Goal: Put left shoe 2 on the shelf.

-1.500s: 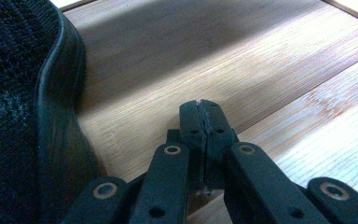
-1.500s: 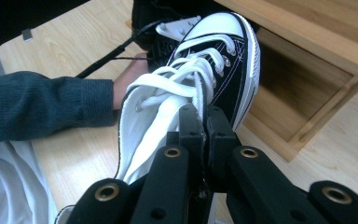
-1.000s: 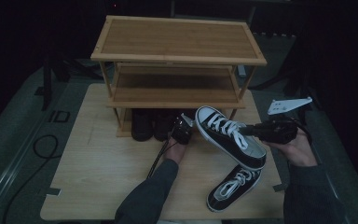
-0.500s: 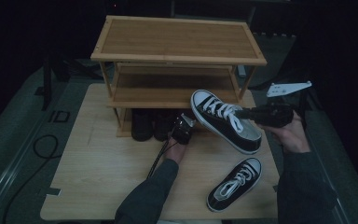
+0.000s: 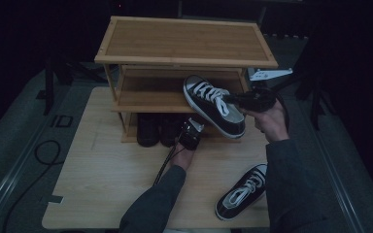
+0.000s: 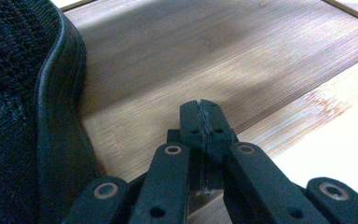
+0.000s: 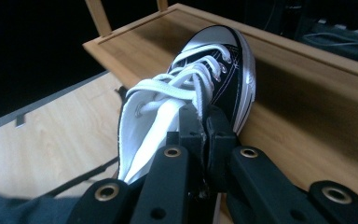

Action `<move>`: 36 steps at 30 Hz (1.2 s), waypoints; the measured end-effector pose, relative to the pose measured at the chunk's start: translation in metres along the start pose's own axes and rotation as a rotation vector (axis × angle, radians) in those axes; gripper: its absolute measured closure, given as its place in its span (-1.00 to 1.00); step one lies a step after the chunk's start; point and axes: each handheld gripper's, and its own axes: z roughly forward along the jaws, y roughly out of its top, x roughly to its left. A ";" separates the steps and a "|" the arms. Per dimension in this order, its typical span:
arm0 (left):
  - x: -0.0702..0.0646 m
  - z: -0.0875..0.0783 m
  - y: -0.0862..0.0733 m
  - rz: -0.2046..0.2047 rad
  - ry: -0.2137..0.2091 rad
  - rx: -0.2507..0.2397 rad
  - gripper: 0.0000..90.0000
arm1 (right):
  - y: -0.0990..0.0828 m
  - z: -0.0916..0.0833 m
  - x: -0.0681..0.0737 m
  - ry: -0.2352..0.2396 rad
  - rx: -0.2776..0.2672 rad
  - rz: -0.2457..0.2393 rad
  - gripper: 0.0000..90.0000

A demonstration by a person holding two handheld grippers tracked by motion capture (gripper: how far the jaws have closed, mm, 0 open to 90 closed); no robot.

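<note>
At the far left of the scene, dark grey flooring (image 5: 24,160) and a loose black cable (image 5: 39,155) lie beside the pale wooden table (image 5: 102,194). A three-tier bamboo shoe rack (image 5: 184,41) stands on the table's far half, and a pair of dark shoes (image 5: 158,128) sits on its lowest level. Just right of them, the left gripper (image 5: 190,136) rests low at the rack's front; in the left gripper view its jaws are pressed together on nothing, beside a dark shoe's rubber edge (image 6: 60,93). To the right of it, the black canvas high-top sneaker with white laces and white toe cap (image 5: 213,104) hangs in the air in front of the middle shelf (image 5: 145,94). Its long axis runs from the toe, far and left over the shelf's front edge, back to the heel, near and right. The right gripper (image 5: 233,99) is clamped on the shoe's collar at the heel end, its jaws closed tight on the white lining (image 7: 140,135), so this hand is the one carrying it. The shelf lies ahead of the toe, so the placing likely turns on lowering and sliding the shoe toe-first onto the open boards left of it. Nearer and right, the matching black sneaker (image 5: 243,191) lies on the table beside the person's right sleeve (image 5: 291,194). The surrounding room is dark.
</note>
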 end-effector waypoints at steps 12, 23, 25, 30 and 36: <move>0.000 0.000 0.000 0.001 0.001 0.000 0.99 | -0.005 0.033 -0.010 -0.087 -0.021 0.082 0.96; 0.000 0.000 0.000 0.004 0.005 0.002 0.99 | -0.007 0.035 -0.012 -0.123 -0.049 0.159 0.94; 0.000 0.000 0.000 0.003 0.004 0.002 0.99 | -0.006 0.034 -0.011 -0.135 -0.041 0.142 0.93; 0.000 0.000 0.000 0.003 0.003 0.002 0.99 | -0.004 0.030 -0.008 -0.145 -0.048 0.117 0.79; -0.001 0.000 0.000 0.004 0.008 0.002 0.99 | -0.002 0.014 -0.007 -0.132 -0.092 0.118 0.67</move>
